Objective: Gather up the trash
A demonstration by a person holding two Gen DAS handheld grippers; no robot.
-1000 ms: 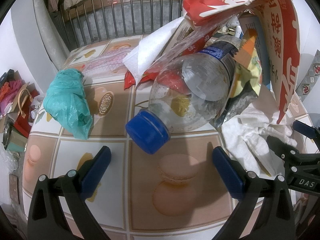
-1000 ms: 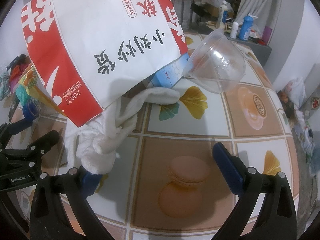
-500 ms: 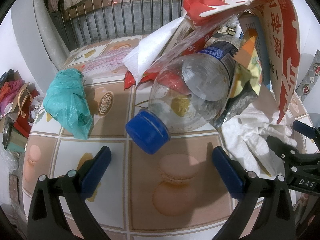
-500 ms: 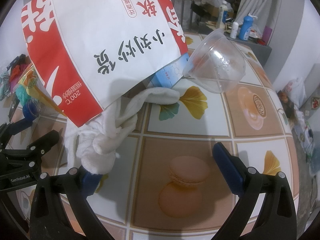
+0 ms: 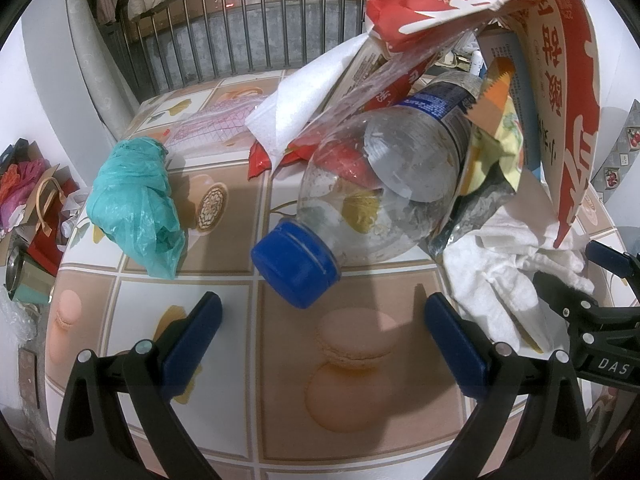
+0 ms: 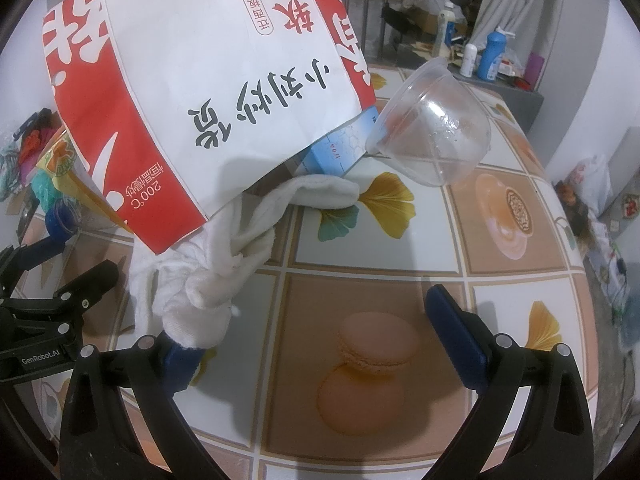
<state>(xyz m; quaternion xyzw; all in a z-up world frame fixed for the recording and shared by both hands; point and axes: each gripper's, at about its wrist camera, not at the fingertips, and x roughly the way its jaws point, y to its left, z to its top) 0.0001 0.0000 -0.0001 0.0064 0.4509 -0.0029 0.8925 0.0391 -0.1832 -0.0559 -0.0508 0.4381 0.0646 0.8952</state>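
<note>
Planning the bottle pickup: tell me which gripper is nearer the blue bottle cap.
Left. The left gripper sits open right before the blue cap, jaws flanking its line. The right gripper is off beside the white cloth, the cap far left in its view.

- My right gripper [image 6: 320, 340]: blue pads spread wide, low over the table [image 6: 520, 240], nothing between them.
- White cloth [image 6: 224, 264]: crumpled, its lower end resting on my left pad [image 6: 180, 360].
- Red-and-white paper bag [image 6: 208, 92]: printed with Chinese characters, draped over the cloth's upper part.
- Blue-and-white carton [image 6: 340, 148]: poking out from under the bag.
- Clear plastic cup [image 6: 436, 132]: on its side, rim touching the carton, toward the table's far edge.
- Other gripper [image 6: 44, 304]: black, at the table's left edge, beside the cloth.
- Bottles [image 6: 492, 54]: beyond the far right corner.
</note>
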